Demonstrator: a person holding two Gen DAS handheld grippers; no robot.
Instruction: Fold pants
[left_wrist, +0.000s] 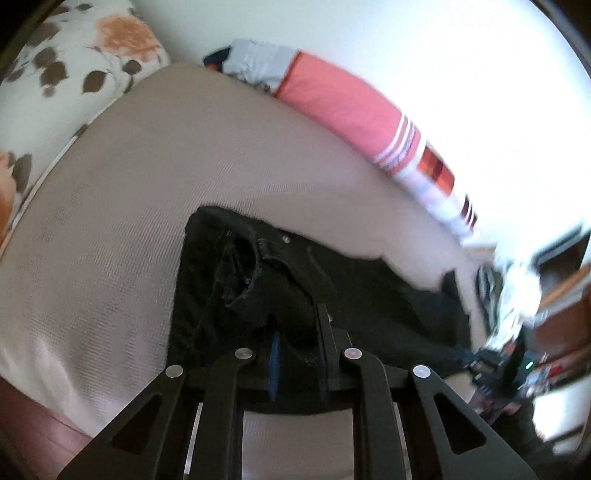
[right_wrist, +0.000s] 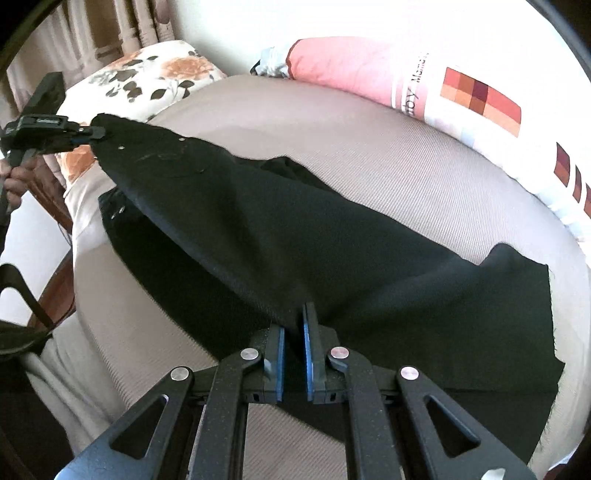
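- The black pants (right_wrist: 258, 236) lie on a beige ribbed bed cover (right_wrist: 369, 162), partly lifted off it along their near edge.
- In the right wrist view their long axis runs from the waist end at upper left, where two small metal rivets show, down to the cut leg end at lower right.
- The raised edge forms a taut ridge between the two tools; the cloth below it sags into a shadowed fold, and the leg end spreads flat with a slightly frayed hem.
- The cloth is a dense, matte twill; in the left wrist view the waistband (left_wrist: 255, 266) shows thick stitched seams, a belt loop and a metal button.
- The left tool (left_wrist: 297, 332) is narrowed onto a bunched waist corner, its blue pads pinching the thick fabric.
- The right tool (right_wrist: 293, 332) is nearly closed, with a thin fold of the leg's edge caught between the tips of its blue pads.
- A person's hand (right_wrist: 18, 181) holds the left tool's handle at the far left of the right wrist view.
- A floral pillow (right_wrist: 155, 74) lies beyond the waist end; a pink and white quilt (right_wrist: 369, 70) with orange squares lies along the far edge of the bed.
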